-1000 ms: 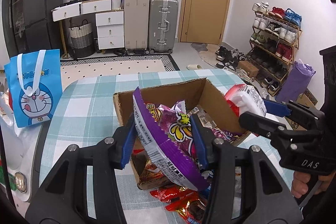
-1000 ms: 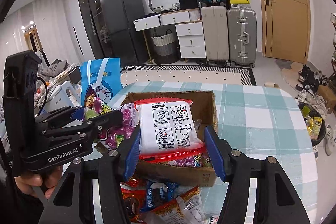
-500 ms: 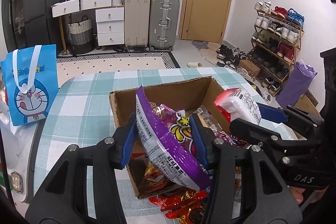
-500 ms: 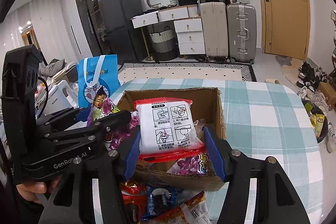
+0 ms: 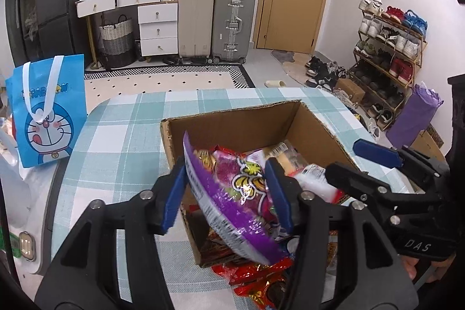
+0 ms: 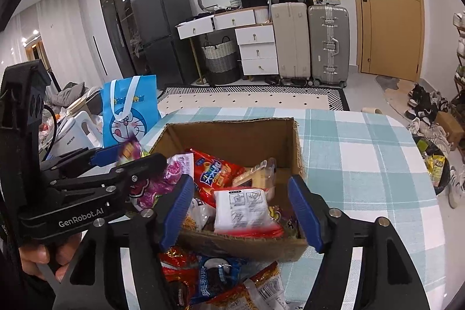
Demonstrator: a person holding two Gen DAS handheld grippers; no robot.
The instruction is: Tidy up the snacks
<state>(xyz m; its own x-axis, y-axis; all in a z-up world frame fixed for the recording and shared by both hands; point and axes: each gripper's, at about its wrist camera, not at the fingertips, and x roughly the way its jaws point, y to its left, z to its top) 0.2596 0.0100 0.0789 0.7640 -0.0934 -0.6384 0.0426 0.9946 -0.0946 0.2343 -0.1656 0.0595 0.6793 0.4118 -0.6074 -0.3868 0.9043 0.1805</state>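
Note:
An open cardboard box point(image 5: 232, 121) point(image 6: 296, 147) holding several snack packs stands on the checked table. My left gripper point(image 5: 226, 193) is shut on a purple snack bag point(image 5: 232, 205), held over the box's near left corner. My right gripper point(image 6: 244, 208) is open over the box's near side, its jaws wide apart. A white pack with a red edge point(image 6: 241, 211) lies in the box between and below them, free of the pads. In the left wrist view that pack point(image 5: 316, 179) lies in the box beside the right gripper point(image 5: 360, 164). More snack packs point(image 6: 221, 281) lie loose on the table in front of the box.
A blue Doraemon bag point(image 5: 46, 112) point(image 6: 130, 112) stands at the table's left edge, beside a white kettle point(image 6: 72, 135). The checked tablecloth point(image 6: 363, 170) stretches right of the box. Suitcases, drawers and a shoe rack stand beyond.
My right gripper has opened and the white pack has dropped into the box. Both grippers have moved closer over the box. The left gripper still holds the purple bag.

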